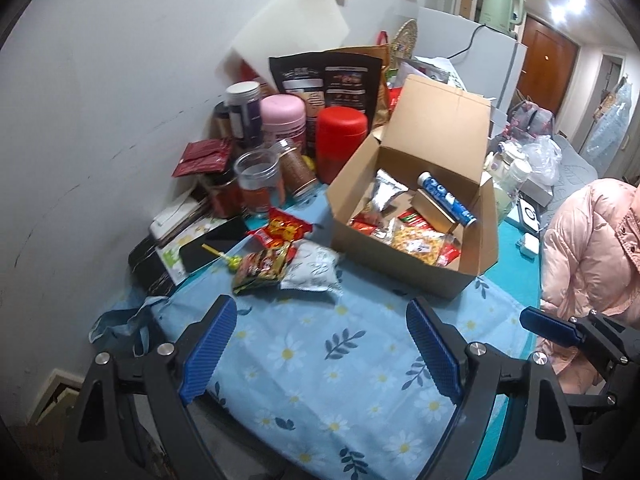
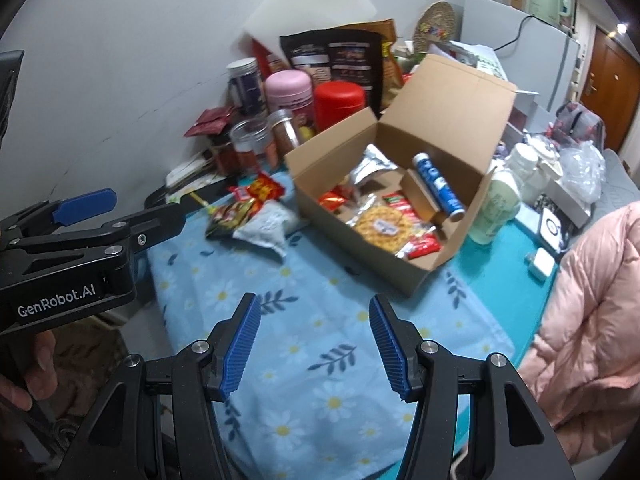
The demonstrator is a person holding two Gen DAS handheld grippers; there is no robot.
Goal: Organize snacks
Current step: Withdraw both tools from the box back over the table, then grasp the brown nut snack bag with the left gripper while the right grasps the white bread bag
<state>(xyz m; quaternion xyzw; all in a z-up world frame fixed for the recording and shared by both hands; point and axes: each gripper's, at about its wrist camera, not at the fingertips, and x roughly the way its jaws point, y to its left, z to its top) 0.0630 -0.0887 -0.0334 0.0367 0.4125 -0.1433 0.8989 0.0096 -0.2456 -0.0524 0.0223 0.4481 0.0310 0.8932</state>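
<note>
Left claw [image 1: 320, 344] and right claw [image 2: 314, 346] both hang released and empty over the floral table [image 1: 320, 380]. Beyond them loose snacks [image 1: 280, 264] lie left of the open box [image 1: 412, 216] holding more.

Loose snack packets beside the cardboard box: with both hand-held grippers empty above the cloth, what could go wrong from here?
1. The loose packets overlap in a heap, so the left hand-held gripper may pinch two at once or drag the lollipop along.
2. The jars stand crowded just behind the heap; reaching too far could topple one.
3. The cardboard box is already crowded, and the blue tube lies propped on an inner flap, so added packets may dislodge it.
</note>
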